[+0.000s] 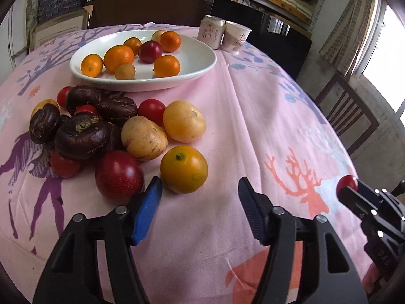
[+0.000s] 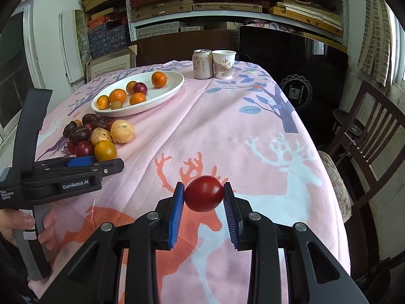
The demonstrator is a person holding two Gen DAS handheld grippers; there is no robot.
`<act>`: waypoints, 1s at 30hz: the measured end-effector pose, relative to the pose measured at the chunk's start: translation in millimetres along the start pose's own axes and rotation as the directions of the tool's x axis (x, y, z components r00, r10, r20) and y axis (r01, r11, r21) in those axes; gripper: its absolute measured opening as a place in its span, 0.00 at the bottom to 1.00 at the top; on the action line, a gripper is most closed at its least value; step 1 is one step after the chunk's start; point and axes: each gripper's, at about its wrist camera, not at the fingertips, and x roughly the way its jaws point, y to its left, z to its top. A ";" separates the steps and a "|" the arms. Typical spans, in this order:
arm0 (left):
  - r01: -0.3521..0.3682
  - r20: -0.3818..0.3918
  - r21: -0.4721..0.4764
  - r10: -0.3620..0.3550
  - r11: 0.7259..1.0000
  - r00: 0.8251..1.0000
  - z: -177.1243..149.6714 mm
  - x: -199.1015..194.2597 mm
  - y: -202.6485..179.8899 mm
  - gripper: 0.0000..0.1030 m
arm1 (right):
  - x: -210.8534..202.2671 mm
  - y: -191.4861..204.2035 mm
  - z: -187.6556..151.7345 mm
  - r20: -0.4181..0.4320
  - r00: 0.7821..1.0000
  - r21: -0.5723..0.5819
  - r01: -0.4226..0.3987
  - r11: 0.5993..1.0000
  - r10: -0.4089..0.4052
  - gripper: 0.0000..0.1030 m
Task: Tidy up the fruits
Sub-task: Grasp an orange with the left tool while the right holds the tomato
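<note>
My right gripper (image 2: pixel 203 196) is shut on a red tomato (image 2: pixel 204 193) and holds it above the pink cloth; it also shows in the left wrist view (image 1: pixel 347 183). My left gripper (image 1: pixel 200 190) is open and empty, just in front of an orange fruit (image 1: pixel 184 169) and a dark red fruit (image 1: pixel 119 174) at the near edge of a loose pile (image 1: pixel 101 131) of tomatoes, yellow fruits and dark brown fruits. A white oval plate (image 1: pixel 197 60) behind the pile holds several oranges and one dark red fruit (image 1: pixel 149 51).
A drink can (image 1: pixel 212 31) and a paper cup (image 1: pixel 236 39) stand at the table's far edge. A wooden chair (image 2: pixel 367 136) stands to the right of the table. Shelves with boxes fill the background.
</note>
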 end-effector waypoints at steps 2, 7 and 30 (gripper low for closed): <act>0.026 0.005 -0.017 -0.026 1.000 1.000 -1.2 -2.8 3.2 0.46 | -0.8 2.8 0.3 0.002 1.000 -0.006 -0.003 1.000 0.003 0.31; 0.044 0.059 0.062 -0.048 0.997 0.997 -3.7 -16.1 -10.2 0.27 | 0.1 4.9 1.8 -0.002 1.000 -0.011 -0.002 1.000 0.002 0.31; 0.061 0.076 0.193 -0.076 0.979 0.994 2.3 -11.9 -36.3 0.48 | 4.8 12.3 3.3 -0.009 1.000 -0.025 -0.025 0.999 0.025 0.31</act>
